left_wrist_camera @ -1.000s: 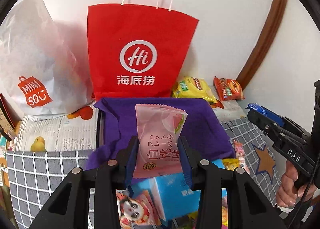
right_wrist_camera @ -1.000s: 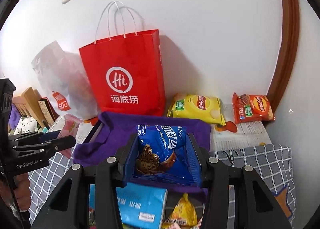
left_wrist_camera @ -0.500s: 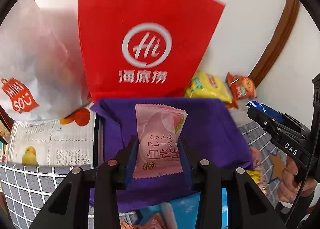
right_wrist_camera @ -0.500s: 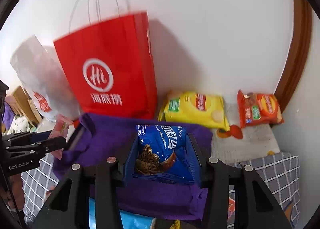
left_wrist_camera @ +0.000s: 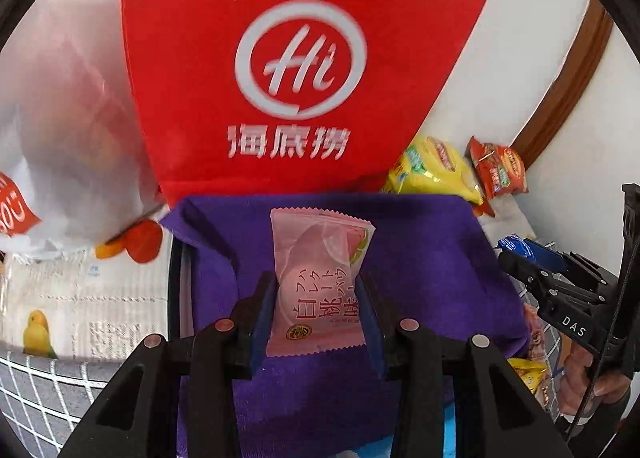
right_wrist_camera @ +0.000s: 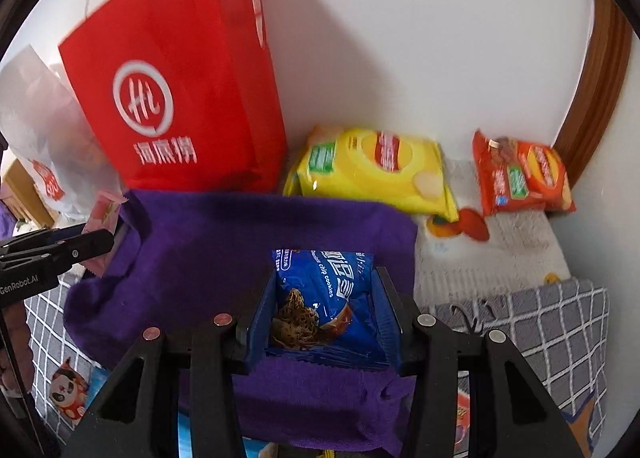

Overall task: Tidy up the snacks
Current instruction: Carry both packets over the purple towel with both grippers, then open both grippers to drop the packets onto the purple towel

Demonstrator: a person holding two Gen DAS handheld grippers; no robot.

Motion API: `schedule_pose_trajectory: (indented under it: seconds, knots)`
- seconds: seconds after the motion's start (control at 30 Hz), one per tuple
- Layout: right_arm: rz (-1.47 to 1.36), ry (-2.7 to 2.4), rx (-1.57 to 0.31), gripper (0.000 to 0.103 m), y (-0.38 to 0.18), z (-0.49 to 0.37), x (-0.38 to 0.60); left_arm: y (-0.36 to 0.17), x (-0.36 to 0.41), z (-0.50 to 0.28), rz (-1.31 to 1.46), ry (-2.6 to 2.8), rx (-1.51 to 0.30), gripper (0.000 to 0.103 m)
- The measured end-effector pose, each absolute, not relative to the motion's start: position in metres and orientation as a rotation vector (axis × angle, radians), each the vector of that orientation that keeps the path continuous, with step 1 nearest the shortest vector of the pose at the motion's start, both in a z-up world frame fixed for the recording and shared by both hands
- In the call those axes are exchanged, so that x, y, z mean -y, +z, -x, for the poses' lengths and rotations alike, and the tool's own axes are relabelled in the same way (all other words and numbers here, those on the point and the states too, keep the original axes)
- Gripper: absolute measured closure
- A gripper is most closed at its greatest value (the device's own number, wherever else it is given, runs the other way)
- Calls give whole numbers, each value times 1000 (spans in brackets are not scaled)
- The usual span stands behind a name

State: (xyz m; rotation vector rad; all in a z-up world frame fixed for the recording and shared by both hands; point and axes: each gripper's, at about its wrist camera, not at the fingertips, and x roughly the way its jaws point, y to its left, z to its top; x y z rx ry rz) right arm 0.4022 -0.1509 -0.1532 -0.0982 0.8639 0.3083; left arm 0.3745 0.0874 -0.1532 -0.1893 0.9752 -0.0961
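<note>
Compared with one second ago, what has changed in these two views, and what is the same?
Both grippers moved forward and down toward the purple cloth; the red bag now looms larger in both views. Nothing was taken or released. The left gripper stays shut on the pink snack packet, the right gripper on the blue cookie packet. The yellow chip bag has not moved.

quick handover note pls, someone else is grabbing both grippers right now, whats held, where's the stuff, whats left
Left gripper: shut on pink peach-flavour snack packet, above the purple cloth.
Right gripper: shut on blue chocolate chip cookie pack, above the same cloth.
Nearby: red paper bag against the wall, yellow chip bag and orange chip bag beside it.
Done: both packets picked up.
Left: set both down, probably on the cloth; more snacks lie loose below its near edge.
</note>
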Motion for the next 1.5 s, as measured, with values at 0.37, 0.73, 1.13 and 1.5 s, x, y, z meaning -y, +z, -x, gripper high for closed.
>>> schedule_pose_trajectory:
  seconds: [0.37, 0.73, 1.13, 1.5]
  knots:
    - [129, 297, -960, 56, -186, -414, 136, -190, -94, -389, 203, -82, -1099, 65]
    - [126, 277, -969, 56, -187, -416, 138, -205, -89, -396, 207, -67, -1141, 64]
    - [119, 341, -920, 25, -169, -406, 135, -203, -80, -397, 186, -89, -1139, 56]
    - [52, 346, -794, 24, -134, -388, 140, -157, -75, -377, 164, -123, -997, 31]
